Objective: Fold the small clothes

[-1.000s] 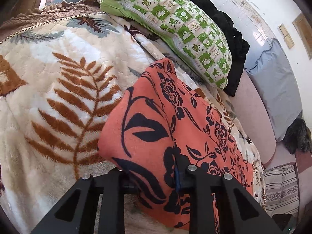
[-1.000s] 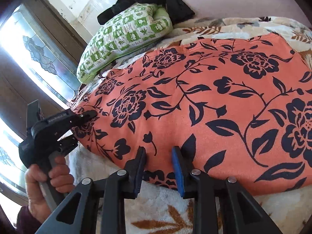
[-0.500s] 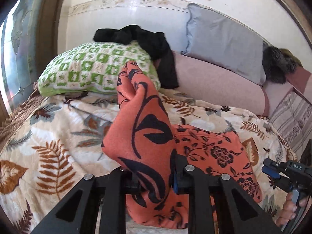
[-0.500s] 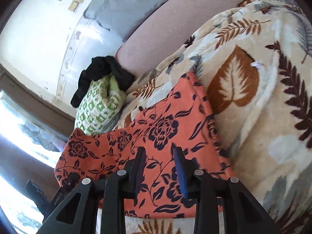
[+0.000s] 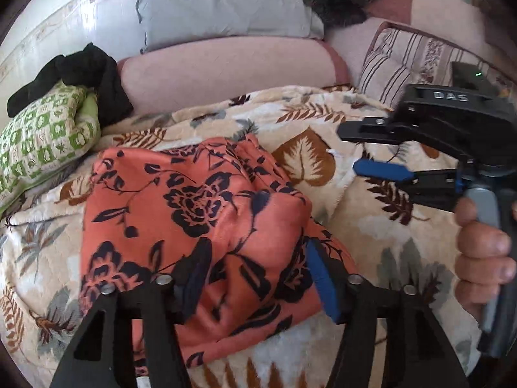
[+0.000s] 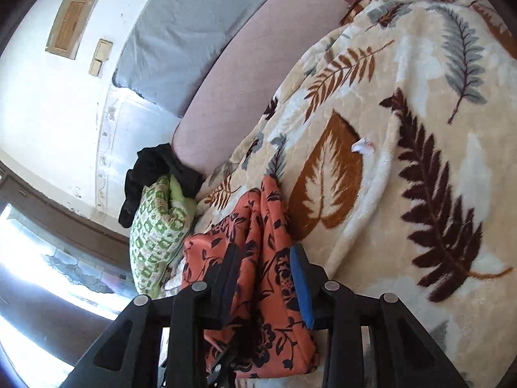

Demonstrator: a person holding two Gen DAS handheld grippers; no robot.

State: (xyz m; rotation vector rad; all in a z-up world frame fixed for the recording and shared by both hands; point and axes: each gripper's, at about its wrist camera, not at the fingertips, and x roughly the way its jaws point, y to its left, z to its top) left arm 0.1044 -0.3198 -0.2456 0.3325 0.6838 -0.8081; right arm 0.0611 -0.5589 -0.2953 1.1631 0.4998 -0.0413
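Note:
An orange garment with dark flowers (image 5: 200,213) lies folded over on the leaf-patterned blanket (image 5: 371,226). My left gripper (image 5: 258,278) hovers over its near edge. Its jaws are opening wide; the cloth lies under and between the fingers, and the pads are not pressing it. A person's hand holds my right gripper (image 5: 350,148) to the right of the garment, over bare blanket. Its jaws are opening with nothing between them. In the right wrist view that gripper (image 6: 265,278) points along the bunched garment (image 6: 258,226), which lies beyond it.
A green patterned pillow (image 5: 42,142) with a black garment (image 5: 84,77) on it sits at the back left. A pink bolster (image 5: 219,68), a grey pillow (image 5: 219,3) and a striped cushion (image 5: 404,61) line the back. A bright window (image 6: 48,274) is on the left.
My left gripper swung rightward carrying the cloth's edge over, then spread its jaws and let go. The right gripper's jaws widened off the cloth. The garment now lies doubled.

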